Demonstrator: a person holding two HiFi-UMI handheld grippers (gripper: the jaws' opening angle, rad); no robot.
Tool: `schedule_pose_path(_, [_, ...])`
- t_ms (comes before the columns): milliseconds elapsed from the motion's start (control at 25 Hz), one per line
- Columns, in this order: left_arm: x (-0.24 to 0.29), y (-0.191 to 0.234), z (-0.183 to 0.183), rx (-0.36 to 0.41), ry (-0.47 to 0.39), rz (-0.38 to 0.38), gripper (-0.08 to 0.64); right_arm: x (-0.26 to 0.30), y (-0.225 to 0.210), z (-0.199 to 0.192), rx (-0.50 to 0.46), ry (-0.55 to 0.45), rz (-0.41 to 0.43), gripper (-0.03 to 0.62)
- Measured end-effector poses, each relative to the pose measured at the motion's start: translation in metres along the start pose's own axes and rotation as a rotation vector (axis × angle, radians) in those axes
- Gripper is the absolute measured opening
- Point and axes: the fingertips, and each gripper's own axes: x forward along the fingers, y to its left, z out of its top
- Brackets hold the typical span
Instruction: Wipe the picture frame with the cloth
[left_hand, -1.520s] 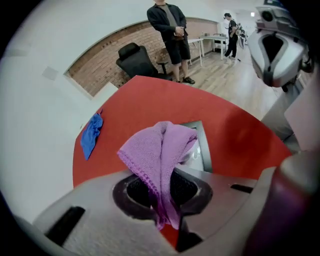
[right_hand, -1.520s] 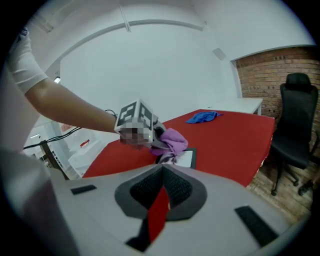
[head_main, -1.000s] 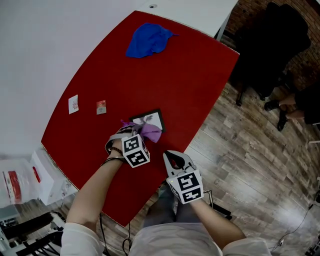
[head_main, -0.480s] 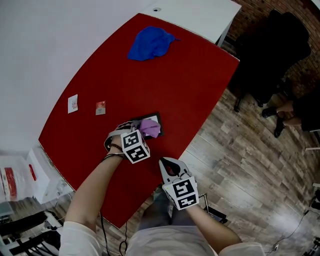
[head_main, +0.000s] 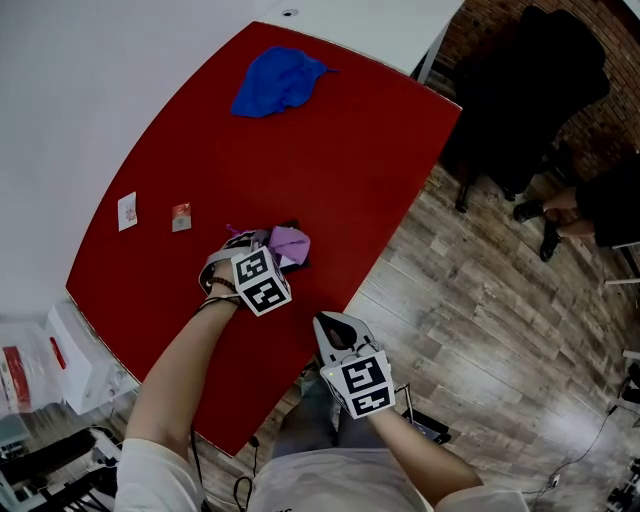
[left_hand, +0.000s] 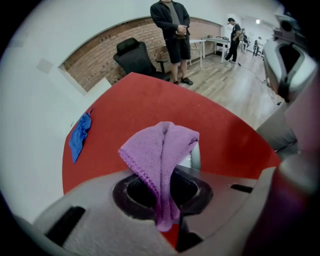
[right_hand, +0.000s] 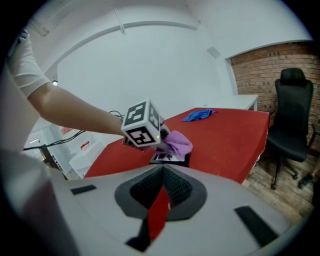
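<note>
- While your left hand-held gripper (head_main: 262, 245) clamps the purple cloth (left_hand: 162, 150), you look mid-wipe on the picture frame (right_hand: 171, 158) beneath it.
- Right hand-held gripper (head_main: 335, 325): jaws together, empty.
- Next: sweep across the frame.

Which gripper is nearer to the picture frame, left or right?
Left. The left gripper holds the purple cloth right over the picture frame. The right gripper is at the table's near edge, apart from the frame.

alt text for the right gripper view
The left tool holds a purple cloth on a picture frame on a red table. A blue cloth lies at the far end; the right tool, jaws shut, fills the foreground.
</note>
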Motion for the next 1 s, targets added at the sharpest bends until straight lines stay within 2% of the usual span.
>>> schedule_pose_path(160, [-0.010, -0.051, -0.001, 0.032, -0.021, -0.037, 0.063, 0.006, 0.002, 0.002, -0.007, -0.002, 0.025, 0.005])
schedule_pose_path(320, [-0.012, -0.063, -0.005, 0.038, -0.019, -0.029, 0.063, 0.014, 0.011, 0.003, -0.024, 0.002, 0.053, 0.005])
schedule_pose_path(440, [-0.011, -0.053, -0.006, 0.043, -0.008, -0.022, 0.063, 0.013, 0.017, 0.002, -0.029, 0.008, 0.063, 0.005])
schedule_pose_path(560, [-0.005, -0.017, -0.007, 0.066, 0.033, 0.030, 0.063, 0.009, 0.017, -0.001, -0.030, 0.013, 0.058, 0.005])
schedule_pose_path(760, [0.009, 0.031, 0.007, 0.024, 0.064, 0.058, 0.063, 0.000, 0.009, -0.009, -0.015, 0.025, 0.036, 0.005])
schedule_pose_path(880, [0.012, 0.031, 0.009, 0.035, 0.078, 0.053, 0.063, -0.004, 0.002, -0.011, -0.003, 0.022, 0.023, 0.005])
schedule_pose_path(1000, [0.008, 0.005, 0.009, 0.070, 0.072, 0.030, 0.063, -0.003, -0.004, -0.012, 0.006, 0.015, 0.018, 0.005])
